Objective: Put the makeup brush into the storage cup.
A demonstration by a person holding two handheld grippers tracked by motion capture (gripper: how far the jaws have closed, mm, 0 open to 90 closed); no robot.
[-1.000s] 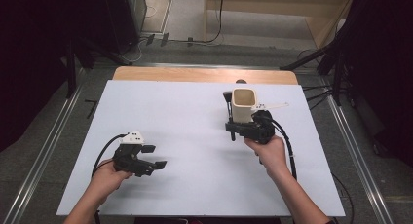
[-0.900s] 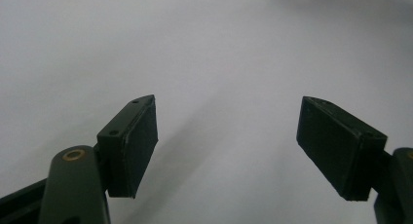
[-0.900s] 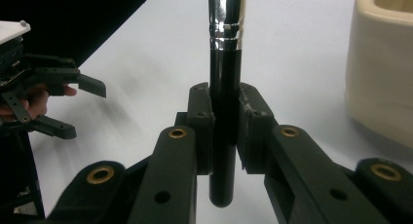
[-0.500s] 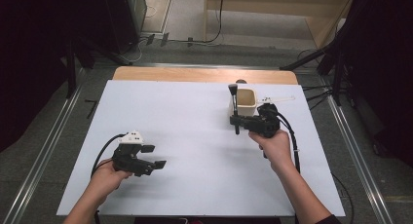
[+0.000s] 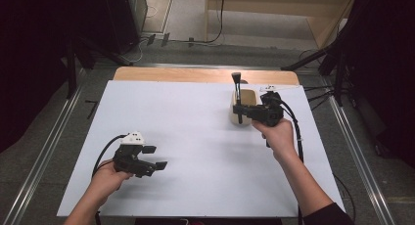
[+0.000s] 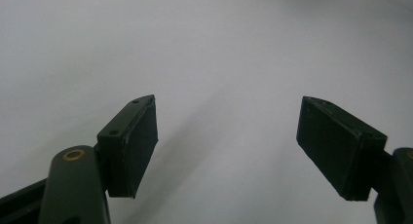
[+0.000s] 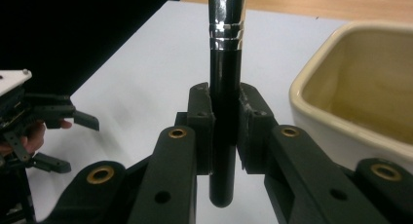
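Note:
A black makeup brush [image 5: 237,94] with a silver ferrule stands upright, bristles up, and my right gripper [image 5: 238,109] is shut on its handle. It hangs at the near-left side of a cream rectangular cup [image 5: 249,91] at the table's far right. In the right gripper view the two pads clamp the brush handle [image 7: 225,63], with the cup's rim [image 7: 311,87] just to the right. At the front left, my left gripper [image 5: 155,157] is open just above the white table top [image 5: 195,127]. The left gripper view shows nothing between its pads [image 6: 131,141].
A bare wooden strip [image 5: 195,74] runs along the table's far edge. Metal rails [image 5: 44,151] flank both long sides, and dark equipment and cables stand on the floor beyond. The right gripper view shows the left gripper [image 7: 68,141] far off at the left.
My right gripper has risen and shifted slightly toward the far edge, carrying the brush upright beside the cup. The left gripper has stayed in place.

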